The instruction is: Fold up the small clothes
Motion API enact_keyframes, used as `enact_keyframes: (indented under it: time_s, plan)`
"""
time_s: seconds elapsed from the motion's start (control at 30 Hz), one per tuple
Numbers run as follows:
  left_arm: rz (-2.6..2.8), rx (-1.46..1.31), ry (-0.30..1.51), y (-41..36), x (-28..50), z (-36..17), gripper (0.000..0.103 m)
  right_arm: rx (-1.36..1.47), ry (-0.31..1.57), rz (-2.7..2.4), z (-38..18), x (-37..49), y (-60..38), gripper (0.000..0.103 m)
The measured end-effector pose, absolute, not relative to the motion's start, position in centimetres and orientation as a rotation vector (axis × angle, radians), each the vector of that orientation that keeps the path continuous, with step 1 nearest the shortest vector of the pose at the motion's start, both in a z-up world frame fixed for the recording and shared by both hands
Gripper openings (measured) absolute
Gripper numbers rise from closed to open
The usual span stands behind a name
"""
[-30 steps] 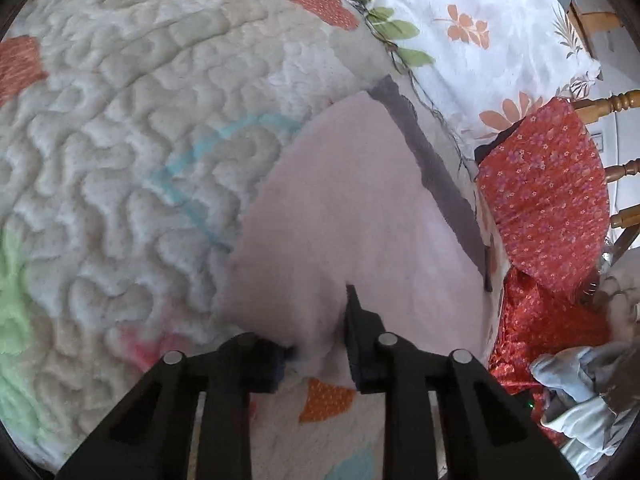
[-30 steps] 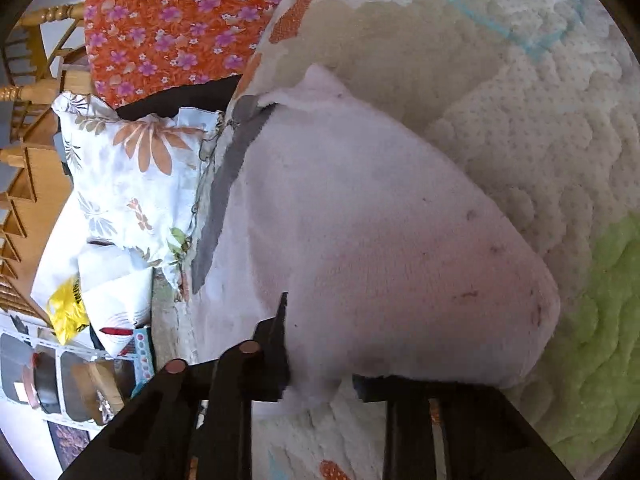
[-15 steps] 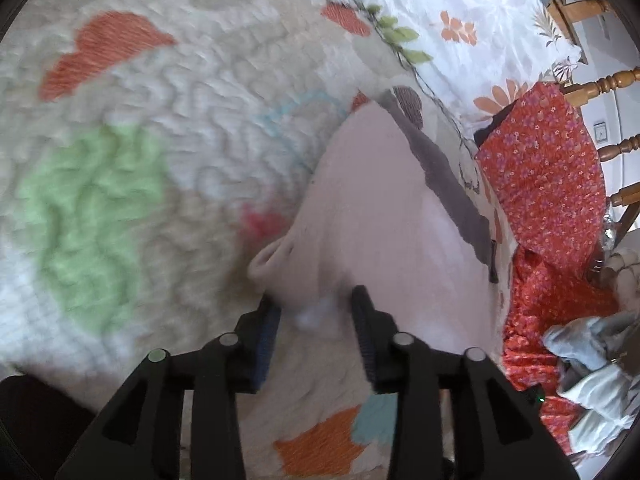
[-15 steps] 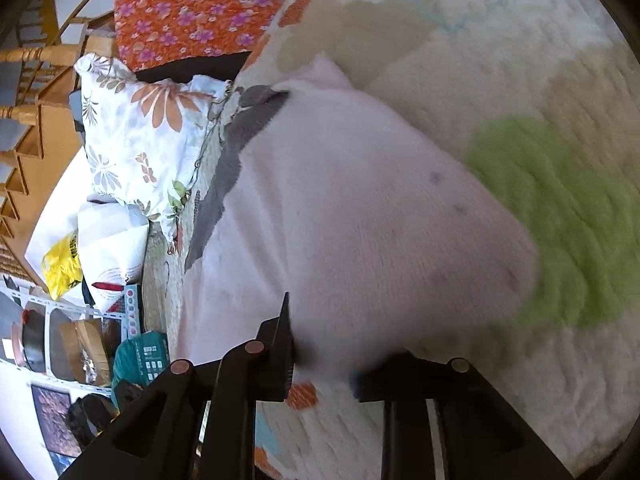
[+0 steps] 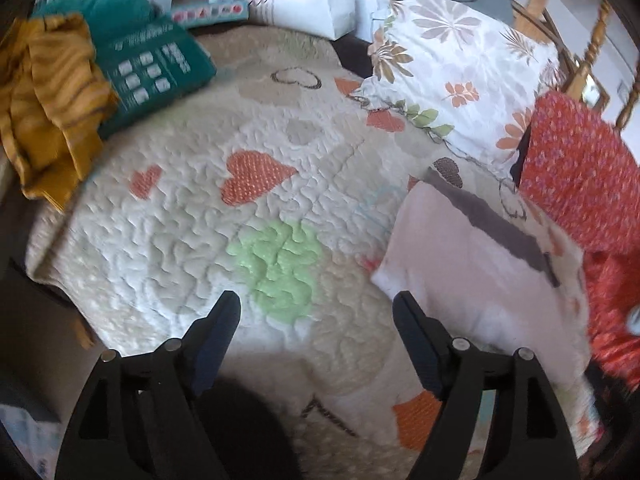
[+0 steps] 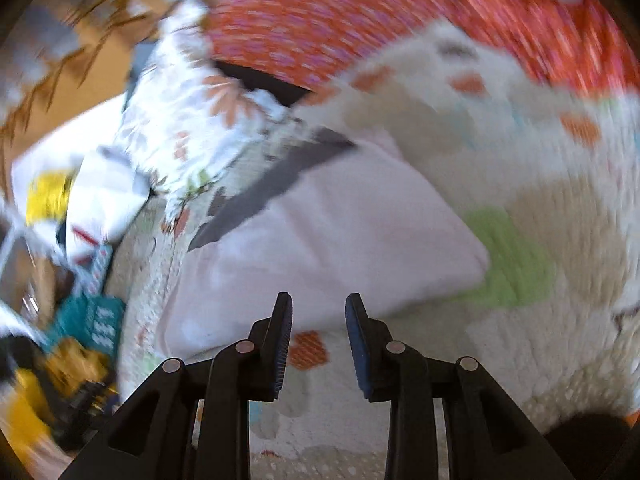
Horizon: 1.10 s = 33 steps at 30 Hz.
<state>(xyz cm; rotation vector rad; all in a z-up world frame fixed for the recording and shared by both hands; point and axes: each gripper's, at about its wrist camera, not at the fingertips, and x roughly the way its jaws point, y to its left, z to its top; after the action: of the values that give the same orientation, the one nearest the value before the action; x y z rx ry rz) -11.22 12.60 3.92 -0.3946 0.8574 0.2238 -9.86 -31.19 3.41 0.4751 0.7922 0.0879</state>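
Observation:
A folded pale pink garment point(image 5: 476, 276) with a dark grey band lies flat on the quilted bedspread point(image 5: 192, 232), at the right of the left wrist view. My left gripper point(image 5: 318, 300) hangs above the quilt to the garment's left; its jaws are opening wide and hold nothing. In the blurred right wrist view the same pink garment point(image 6: 340, 240) lies just beyond my right gripper point(image 6: 318, 308). Its jaws are opening too, with only quilt showing between them and no cloth pinched.
A leaf-print pillow point(image 5: 460, 76) and a red floral cloth point(image 5: 580, 184) lie behind the garment. A mustard garment point(image 5: 48, 120) and a teal package point(image 5: 152, 64) sit at the quilt's far left corner. Wooden chair rails point(image 5: 596, 32) stand beyond the bed.
Both grippers let go of the pink garment's near edge, opened and lifted back from it. The garment now lies flat and folded on the quilt.

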Motion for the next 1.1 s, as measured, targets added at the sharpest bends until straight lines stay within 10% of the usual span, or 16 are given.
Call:
enact_keyframes:
  time_s: [0.1,0.33,1.1]
  plan:
    - [0.222,-0.355,0.837,12.2,-11.9,4.6,0.078,0.300,0.822,0.065,4.0,-7.4,-26.8,0.071]
    - [0.225,-0.310,0.791,12.0,-13.9,5.7,0.089,0.297,0.953,0.182,1.7,-1.2,-20.3,0.036]
    - [0.199,-0.287,0.856,11.7,-14.3,4.3,0.089,0.029,0.957,0.286,1.5,-2.2,-12.0,0.037]
